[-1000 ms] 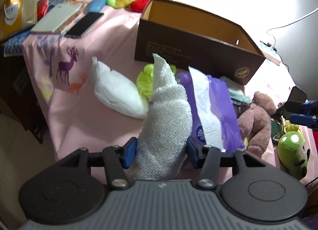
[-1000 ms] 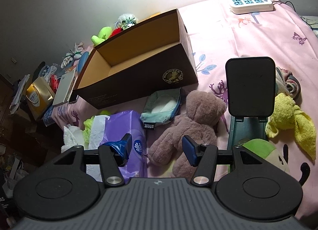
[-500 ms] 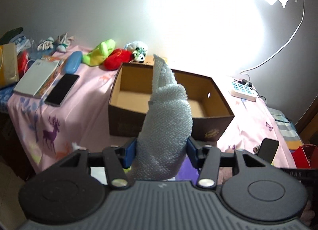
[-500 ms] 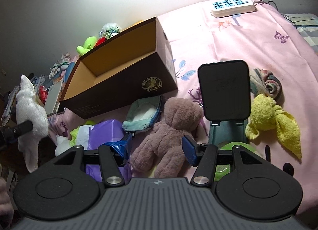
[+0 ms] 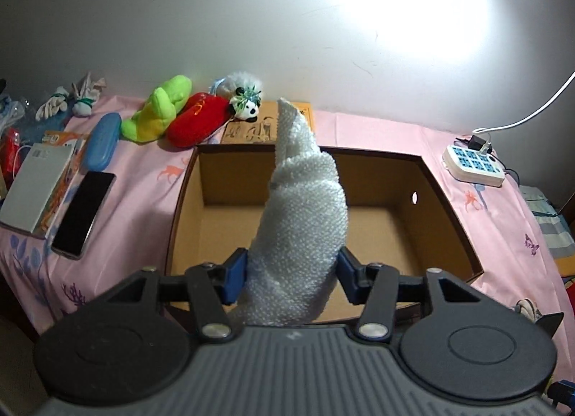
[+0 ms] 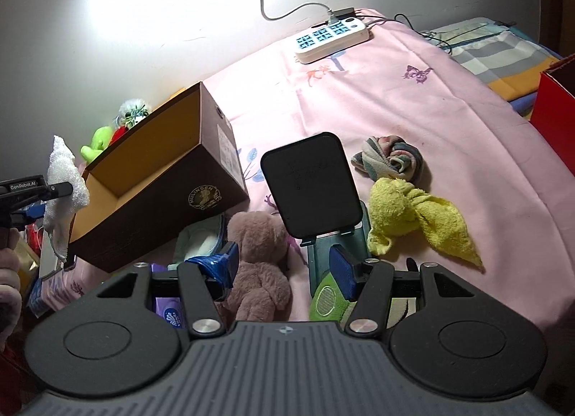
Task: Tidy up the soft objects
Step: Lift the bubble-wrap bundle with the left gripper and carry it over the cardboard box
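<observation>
**White cloth held above the open box**

Nearest us, the left gripper (image 5: pixel 293 274) clamps a white knobbly cloth (image 5: pixel 300 232) between its blue pads, the fabric bunched up and rising to a point in front of the lens. Seen from the right wrist camera, the same cloth (image 6: pixel 64 196) hangs from that gripper just at the near end of the brown cardboard box (image 6: pixel 151 196). We see the box (image 5: pixel 449 222) directly beyond the pads, its tan floor bare where it shows around the cloth.

Our right gripper (image 6: pixel 284 272) stands with its jaws apart and nothing pressed between them; a brown teddy bear (image 6: pixel 260 265) lies on the pink sheet (image 6: pixel 413 99) below the gap, its body close to the left pad, though we cannot tell if they touch. Just beyond it sits a dark phone stand (image 6: pixel 311 184), with a knotted yellow towel (image 6: pixel 413 218) beside it and a rolled striped sock (image 6: pixel 393 160) a little farther back.

Behind the box, against the wall, rest a green plush (image 5: pixel 158 114), a red plush (image 5: pixel 196 119) and a small panda toy (image 5: pixel 246 106). A white power strip (image 5: pixel 474 164) lies on the sheet to the right.
</observation>
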